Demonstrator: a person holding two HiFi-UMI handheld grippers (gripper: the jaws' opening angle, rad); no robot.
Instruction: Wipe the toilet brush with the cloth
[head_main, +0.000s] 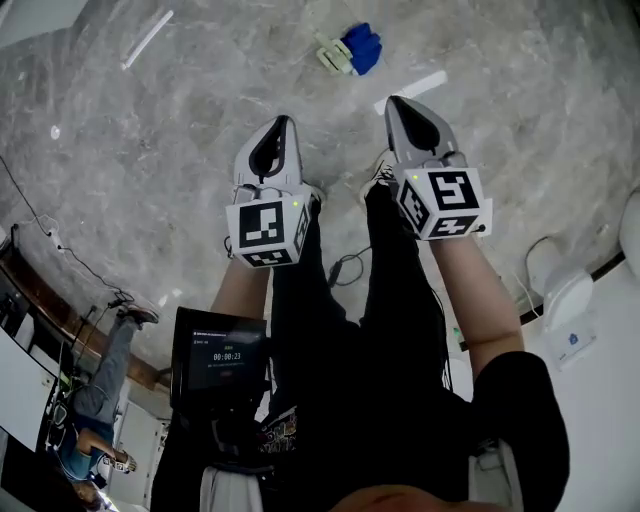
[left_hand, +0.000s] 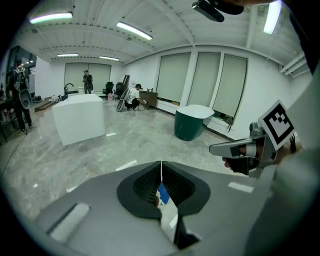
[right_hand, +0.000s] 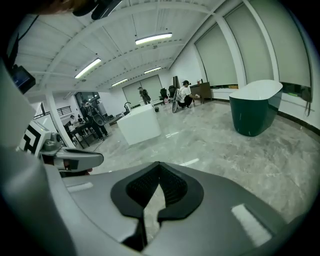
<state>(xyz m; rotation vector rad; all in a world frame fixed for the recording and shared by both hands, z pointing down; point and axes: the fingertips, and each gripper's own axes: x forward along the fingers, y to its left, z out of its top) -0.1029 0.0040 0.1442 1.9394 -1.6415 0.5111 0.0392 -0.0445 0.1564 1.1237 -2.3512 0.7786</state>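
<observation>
A black rectangular screen beside the person's legs shows a white timer that appears to read 00:00:23; the line of print above it is too small to read. The left white cube and right white cube carry black square code patterns.

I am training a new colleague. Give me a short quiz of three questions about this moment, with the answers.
1. True or false: the jaws of the left gripper stand wide apart.
2. Where is the blue object? A) between the left gripper's jaws B) on the floor C) between the right gripper's jaws
3. Fill in: the right gripper is shut and holds ____.
Key: 1 false, they are together; 2 B; 3 nothing.
</observation>
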